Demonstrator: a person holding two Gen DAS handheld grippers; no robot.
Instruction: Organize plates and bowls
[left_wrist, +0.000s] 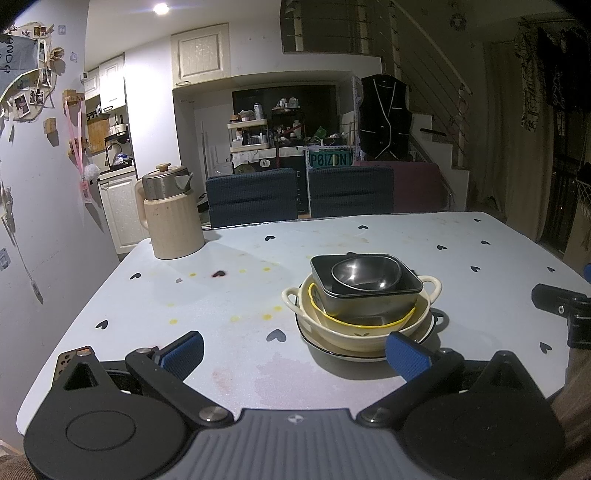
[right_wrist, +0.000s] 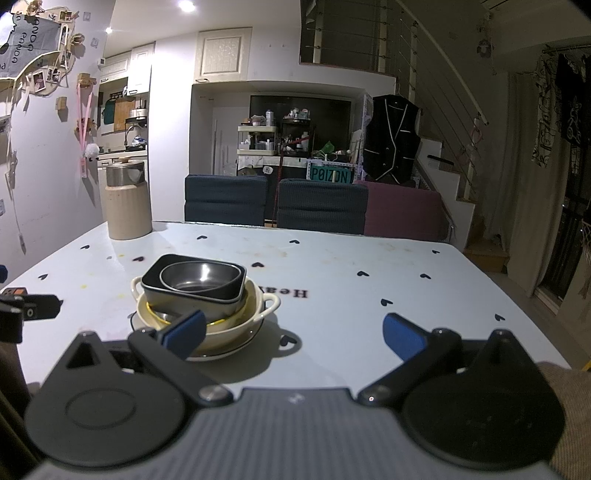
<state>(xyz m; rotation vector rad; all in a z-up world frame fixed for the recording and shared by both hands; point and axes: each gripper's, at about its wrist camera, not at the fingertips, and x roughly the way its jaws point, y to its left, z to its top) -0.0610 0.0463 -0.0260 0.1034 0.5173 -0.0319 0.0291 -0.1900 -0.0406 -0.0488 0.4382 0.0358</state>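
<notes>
A stack of dishes stands on the light blue table (left_wrist: 229, 295). A white plate with a dark rim (left_wrist: 354, 354) is at the bottom. On it sit a cream two-handled bowl (left_wrist: 369, 332), a yellow-rimmed bowl (left_wrist: 369, 325), a grey square bowl (left_wrist: 365, 295) and a small steel bowl (left_wrist: 365, 273) on top. My left gripper (left_wrist: 295, 350) is open and empty, its right pad just in front of the plate. In the right wrist view the same stack (right_wrist: 203, 291) is at left. My right gripper (right_wrist: 293, 332) is open and empty, its left pad in front of the stack.
A cream jug with a steel lid (left_wrist: 171, 214) stands at the table's far left corner, also in the right wrist view (right_wrist: 127, 199). Two dark blue chairs (left_wrist: 299, 195) and a maroon one (left_wrist: 417, 184) stand behind the table. The right gripper's body (left_wrist: 565, 306) shows at the right edge.
</notes>
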